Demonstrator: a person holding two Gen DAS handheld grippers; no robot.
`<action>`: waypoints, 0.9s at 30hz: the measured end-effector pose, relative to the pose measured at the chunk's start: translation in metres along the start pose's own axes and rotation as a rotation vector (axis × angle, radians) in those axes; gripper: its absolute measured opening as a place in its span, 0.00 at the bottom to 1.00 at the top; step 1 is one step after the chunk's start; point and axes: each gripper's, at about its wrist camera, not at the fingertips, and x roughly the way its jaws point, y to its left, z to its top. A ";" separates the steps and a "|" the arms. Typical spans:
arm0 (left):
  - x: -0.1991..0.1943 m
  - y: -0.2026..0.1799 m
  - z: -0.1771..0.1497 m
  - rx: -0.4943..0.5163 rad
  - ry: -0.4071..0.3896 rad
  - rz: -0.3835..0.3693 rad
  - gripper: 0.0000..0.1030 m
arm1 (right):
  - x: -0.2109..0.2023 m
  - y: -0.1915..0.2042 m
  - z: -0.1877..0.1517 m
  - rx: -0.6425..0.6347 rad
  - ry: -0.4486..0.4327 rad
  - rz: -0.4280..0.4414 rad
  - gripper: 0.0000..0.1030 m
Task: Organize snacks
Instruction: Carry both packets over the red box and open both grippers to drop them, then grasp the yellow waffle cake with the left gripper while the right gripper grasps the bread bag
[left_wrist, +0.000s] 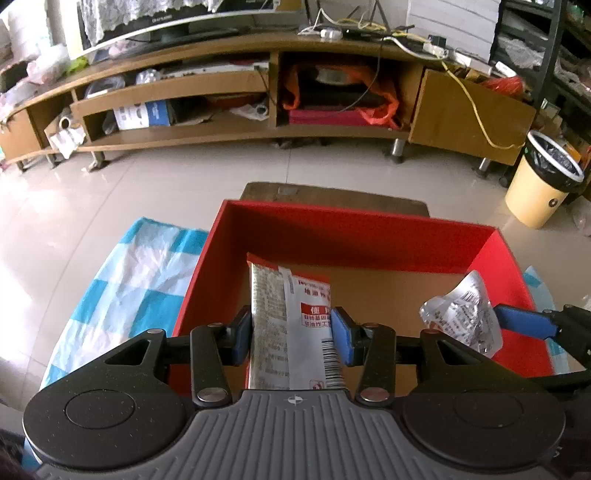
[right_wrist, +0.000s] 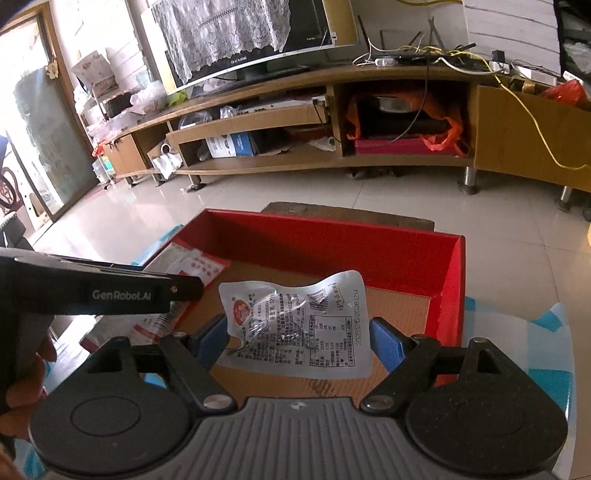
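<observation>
Both grippers are hanging over the open red box (left_wrist: 354, 229), each carrying a snack, so what matters for the coming move is how each packet is lying relative to the cardboard floor below it. The left gripper (left_wrist: 291, 338) is clamping a red-and-white sachet (left_wrist: 291, 321) between its blue pads, with the sachet's long axis running straight ahead along the fingers and pointing down over the left half of the box. The right gripper (right_wrist: 299, 341) is closed on a silvery pouch (right_wrist: 295, 325), which is lying crosswise between the pads, its free edge sagging forward over the right half of the box. Each packet is sitting directly above its own side, so neither hand seems to need to cross the other. The box is resting on a blue-checked cloth (left_wrist: 140, 280) on the table.
</observation>
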 end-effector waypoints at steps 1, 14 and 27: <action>0.003 0.001 0.000 -0.001 0.007 0.003 0.52 | 0.003 -0.001 -0.001 0.004 0.004 -0.002 0.79; 0.011 0.005 -0.004 -0.004 0.024 0.035 0.66 | 0.024 0.002 -0.004 -0.031 0.077 -0.040 0.83; -0.014 0.018 -0.013 -0.039 0.011 0.032 0.77 | 0.000 0.004 0.002 -0.019 0.024 -0.030 0.84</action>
